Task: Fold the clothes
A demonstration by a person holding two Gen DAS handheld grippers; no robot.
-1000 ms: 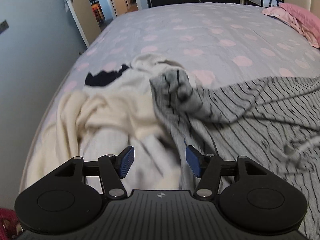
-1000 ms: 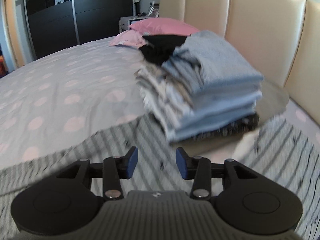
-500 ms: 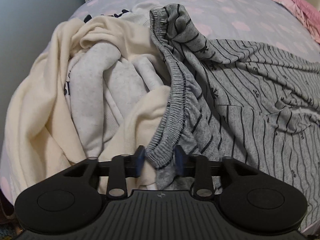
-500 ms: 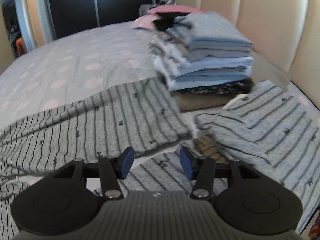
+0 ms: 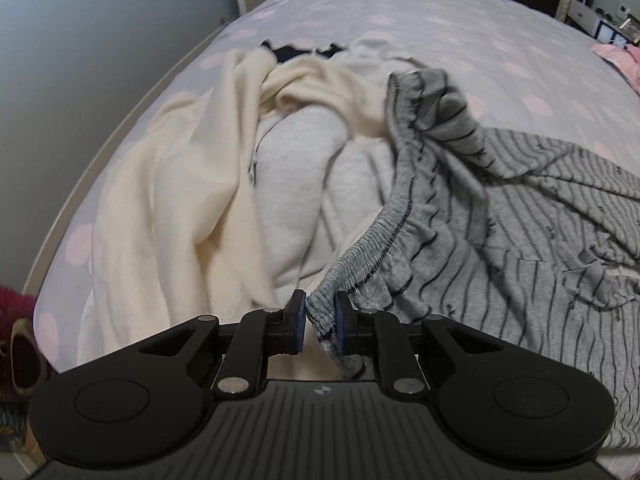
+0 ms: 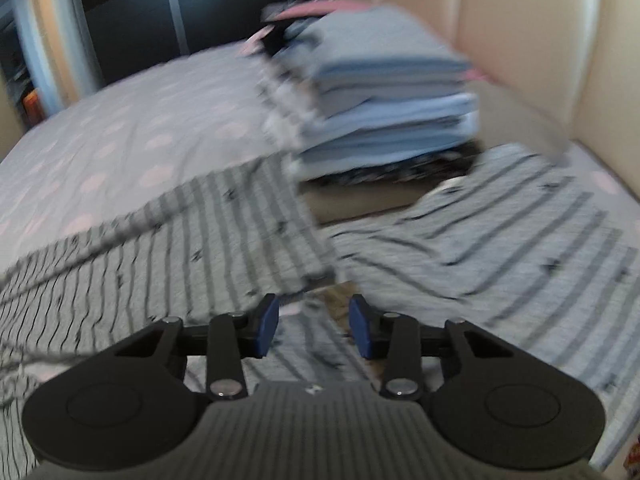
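Pinching down, the left gripper (image 5: 319, 322) has its two blue pads almost together on the stretchy waistband (image 5: 384, 224) of the grey striped pants (image 5: 520, 232). The jaws are closing a little more, and the band is squeezed between them, with a small end poking out below. From there the waistband runs up and away in a curve. The pants spread out to the right over the bed (image 5: 400, 20). Just to the left lies a heap of other clothes: a cream top (image 5: 168, 184) and a light grey sweater (image 5: 296, 168), with a bit of dark cloth (image 5: 288, 54) at the far end. The heap touches the waistband. The left edge of the bed curves close by the heap, next to a grey wall (image 5: 80, 60). Past the heap the bed is wide and bare.

The right wrist view is blurry. The right gripper (image 6: 314, 326) has its pads apart, about half way, and the jaws are closing. Striped cloth lies under and between the pads, but I cannot tell if they touch it. The two pant legs (image 6: 500, 248) spread out ahead. Only this view shows the tall stack of folded clothes (image 6: 384, 112) just behind the legs, and the cream headboard (image 6: 520, 32) on the right. The heap of loose clothes shows only in the left view.
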